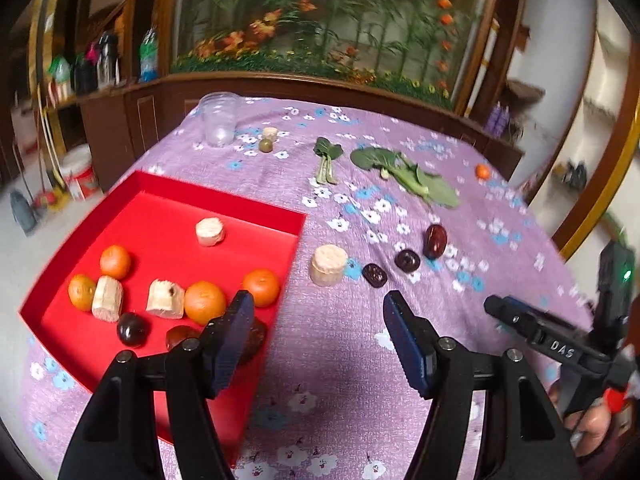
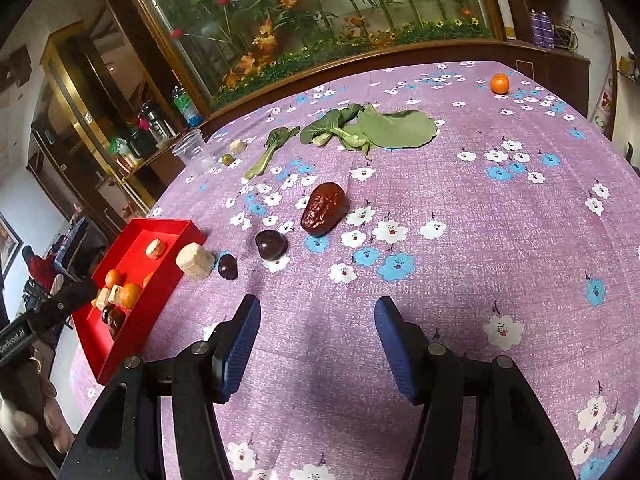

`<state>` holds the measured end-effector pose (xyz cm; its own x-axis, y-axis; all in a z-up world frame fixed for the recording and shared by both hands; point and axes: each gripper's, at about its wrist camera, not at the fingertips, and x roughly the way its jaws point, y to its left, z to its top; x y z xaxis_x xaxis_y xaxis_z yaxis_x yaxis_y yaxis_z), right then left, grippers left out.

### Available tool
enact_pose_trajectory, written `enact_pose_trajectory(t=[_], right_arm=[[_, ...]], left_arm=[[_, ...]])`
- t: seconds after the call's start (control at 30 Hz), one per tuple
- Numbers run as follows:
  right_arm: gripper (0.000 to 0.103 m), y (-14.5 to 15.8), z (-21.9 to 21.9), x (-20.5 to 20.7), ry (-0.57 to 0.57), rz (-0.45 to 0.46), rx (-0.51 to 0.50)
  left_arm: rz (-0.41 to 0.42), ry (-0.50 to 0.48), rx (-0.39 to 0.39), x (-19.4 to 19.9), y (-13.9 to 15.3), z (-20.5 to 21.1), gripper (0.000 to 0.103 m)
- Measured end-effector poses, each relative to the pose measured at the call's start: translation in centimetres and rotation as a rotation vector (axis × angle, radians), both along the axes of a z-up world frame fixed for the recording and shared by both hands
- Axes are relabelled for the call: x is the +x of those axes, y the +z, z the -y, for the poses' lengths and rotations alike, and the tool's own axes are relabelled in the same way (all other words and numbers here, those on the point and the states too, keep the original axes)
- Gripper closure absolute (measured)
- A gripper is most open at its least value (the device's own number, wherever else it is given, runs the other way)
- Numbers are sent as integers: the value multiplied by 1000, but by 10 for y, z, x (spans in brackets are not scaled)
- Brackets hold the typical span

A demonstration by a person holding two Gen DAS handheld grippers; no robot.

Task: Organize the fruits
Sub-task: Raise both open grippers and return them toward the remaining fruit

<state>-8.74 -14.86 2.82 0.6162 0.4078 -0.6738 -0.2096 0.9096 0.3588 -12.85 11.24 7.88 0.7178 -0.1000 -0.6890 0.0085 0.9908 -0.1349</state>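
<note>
A red tray [image 1: 168, 200] [image 2: 132, 332] at the table's left holds several oranges [image 1: 205, 302], pale sugarcane pieces [image 1: 209, 232] and dark fruits [image 1: 131, 329]. On the cloth lie another sugarcane piece [image 1: 329, 265] [image 2: 195, 261], a red date [image 1: 435, 241] [image 2: 323, 209], two dark fruits [image 1: 407, 260] [image 2: 271, 244] [image 2: 227, 267] and a far orange [image 1: 483, 171] [image 2: 499, 83]. My left gripper [image 1: 318, 312] is open and empty above the tray's right edge. My right gripper [image 2: 318, 316] is open and empty, short of the date.
Green leafy vegetables [image 1: 404, 174] [image 2: 372, 128] lie at the far middle of the purple flowered tablecloth [image 2: 460, 240]. A clear plastic cup [image 1: 218, 122] [image 2: 194, 152], a small green fruit [image 1: 265, 145] and a sugarcane bit stand far left. A wooden cabinet runs behind the table.
</note>
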Motion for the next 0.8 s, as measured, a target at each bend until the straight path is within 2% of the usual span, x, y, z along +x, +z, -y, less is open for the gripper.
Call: enact_pose_trajectory(t=[0.07,0.2,0.5,0.8], right_arm=[[39,-4,0,-1,4,1,-7],[39,-4,5,-2,4,-2,26],[35,-11,17,-1,-7,-36,96],[34,-13,16,1,1,-57,106]], left_arm=[[-2,-14,50,1,-2,13,37],[-15,-35,97,2,-5,29,37],[-45,-35,119,5,-12,37,37],[-69,-41,124,8,-17,40,37]])
